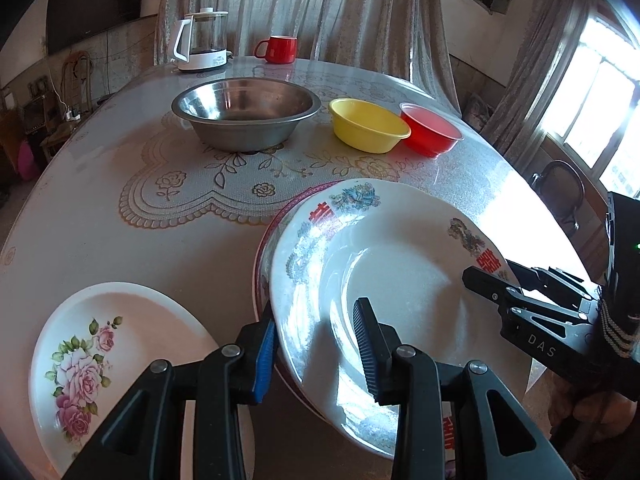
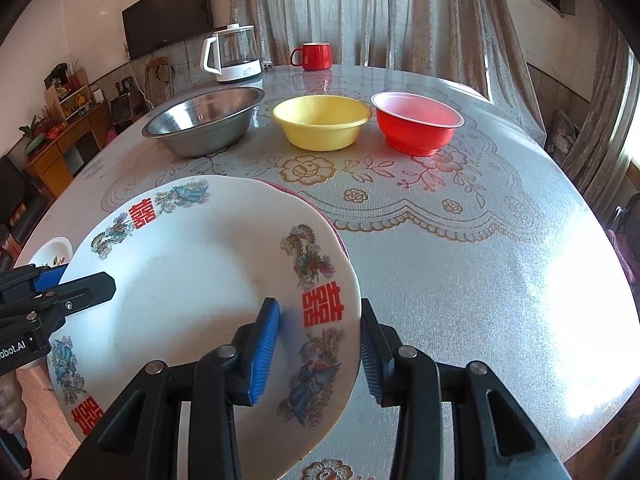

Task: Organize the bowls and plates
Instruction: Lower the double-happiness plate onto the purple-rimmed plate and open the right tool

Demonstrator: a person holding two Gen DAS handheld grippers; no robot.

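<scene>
The dragon-and-phoenix plate (image 2: 192, 280) sits tilted over a red-rimmed plate (image 1: 280, 216) near the counter's (image 2: 460, 280) front edge. The rose plate (image 1: 100, 340) at near left and the steel bowl (image 2: 200, 120), yellow bowl (image 2: 320, 120) and red bowl (image 2: 416, 120) farther back remain unstacked. The left hand-held gripper (image 1: 316, 354) straddles its left rim, the right hand-held gripper (image 2: 320, 354) its right; both jaws stand parted, not clenched.

Home dining room: round table (image 2: 480, 240), curtains (image 2: 360, 12), wall TV (image 2: 168, 12), electric kettle (image 2: 236, 54), wooden cabinet (image 2: 60, 148).
</scene>
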